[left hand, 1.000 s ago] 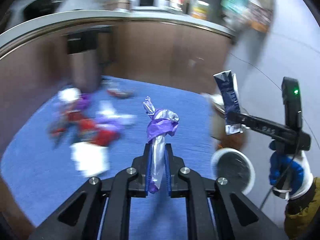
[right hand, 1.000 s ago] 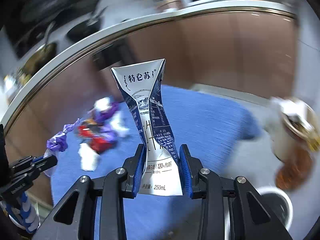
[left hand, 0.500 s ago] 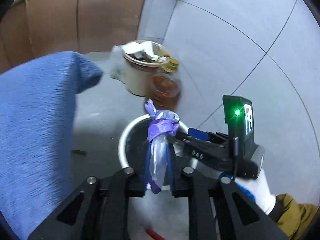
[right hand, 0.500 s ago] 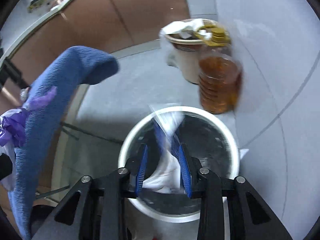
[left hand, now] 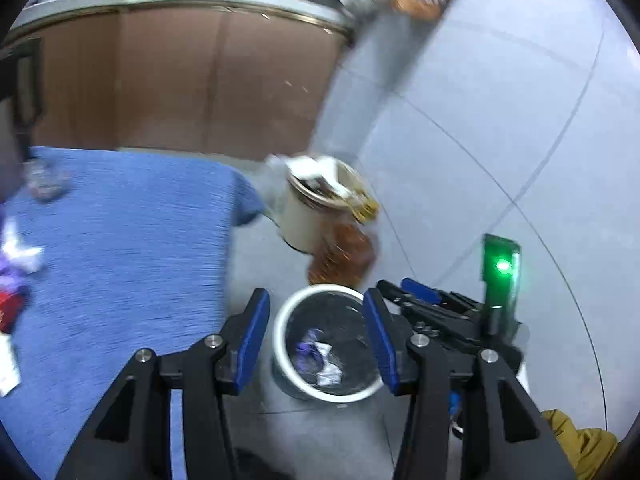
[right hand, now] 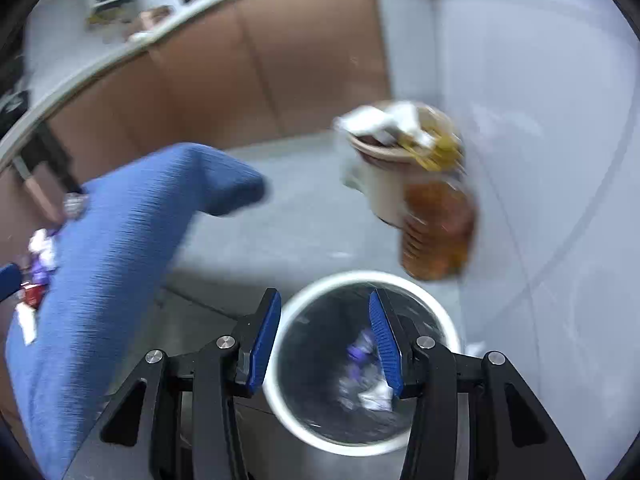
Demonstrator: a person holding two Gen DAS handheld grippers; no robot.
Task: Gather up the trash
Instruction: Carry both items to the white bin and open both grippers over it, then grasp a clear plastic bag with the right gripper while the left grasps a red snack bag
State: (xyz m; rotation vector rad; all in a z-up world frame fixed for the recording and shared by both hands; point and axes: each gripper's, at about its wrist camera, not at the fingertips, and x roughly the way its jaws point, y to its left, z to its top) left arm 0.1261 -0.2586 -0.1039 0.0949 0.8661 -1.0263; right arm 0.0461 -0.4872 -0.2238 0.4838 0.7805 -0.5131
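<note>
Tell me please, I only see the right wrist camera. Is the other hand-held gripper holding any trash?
Observer: No. The left hand-held gripper is open, holding nothing, over the white-rimmed bin.
Operator: Does my one have a light on it?
Observer: Yes. A green light glows on the back of the right hand-held gripper.
</note>
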